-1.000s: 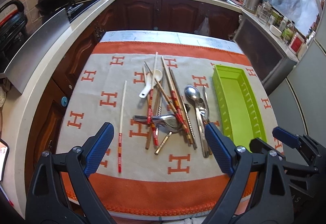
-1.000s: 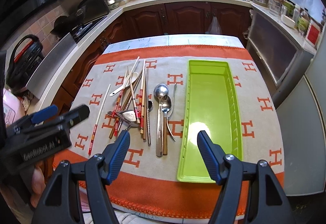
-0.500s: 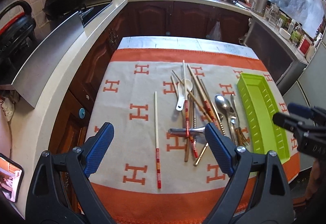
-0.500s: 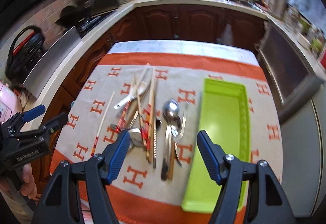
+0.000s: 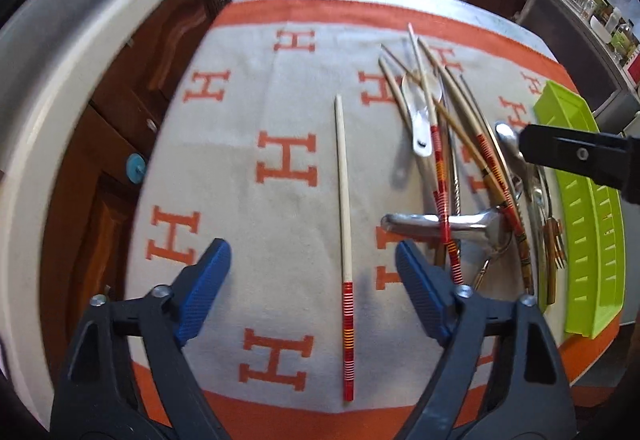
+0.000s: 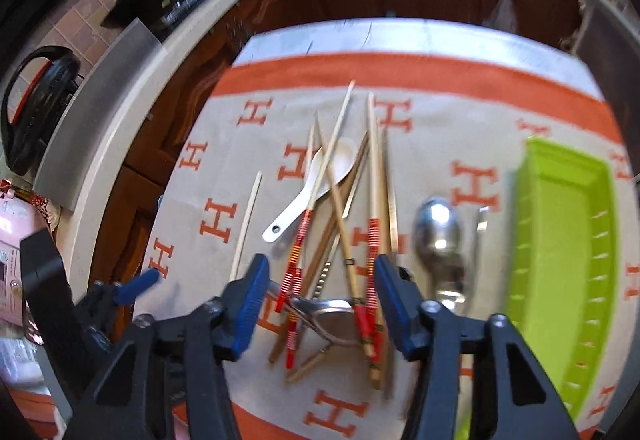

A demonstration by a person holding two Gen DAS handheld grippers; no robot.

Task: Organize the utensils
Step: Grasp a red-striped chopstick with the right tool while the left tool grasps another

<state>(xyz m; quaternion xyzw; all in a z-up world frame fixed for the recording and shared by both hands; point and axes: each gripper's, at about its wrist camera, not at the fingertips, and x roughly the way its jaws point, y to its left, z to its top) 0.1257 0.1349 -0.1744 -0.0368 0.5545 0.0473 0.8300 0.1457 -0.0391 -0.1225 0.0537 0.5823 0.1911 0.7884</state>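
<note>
Your left gripper (image 5: 312,272) hangs over the lone chopstick (image 5: 344,240), which lies by itself on the patterned cloth (image 5: 240,112), apart from the pile. Its jaws have just been narrowing but stand wide, with the chopstick between them and touched by neither pad. Your right gripper (image 6: 320,300) sits low over the tangled pile (image 6: 340,240); its jaws have also just been closing in and are about half open, straddling several red-banded chopsticks and a steel handle without pressing on any that I can make out. The green tray (image 6: 560,260) lies empty at the right edge of the cloth. The risk is on the right: close there and you may pinch two or three sticks at once, or catch one pinned under the steel handle, so lifting drags the spoons and scatters the heap. On the left, a thin round stick flat on soft cloth can roll or slip out as the pads meet, or you may snag the cloth. The two tools are near each other, so mind a knock. The left view alone shows the lone chopstick's whole length and the forks (image 5: 552,240) beside the tray. The right view alone shows the white spoon (image 6: 316,184) clearly and how the sticks cross between its jaws; it is blurred, so contact is hard to judge.
</note>
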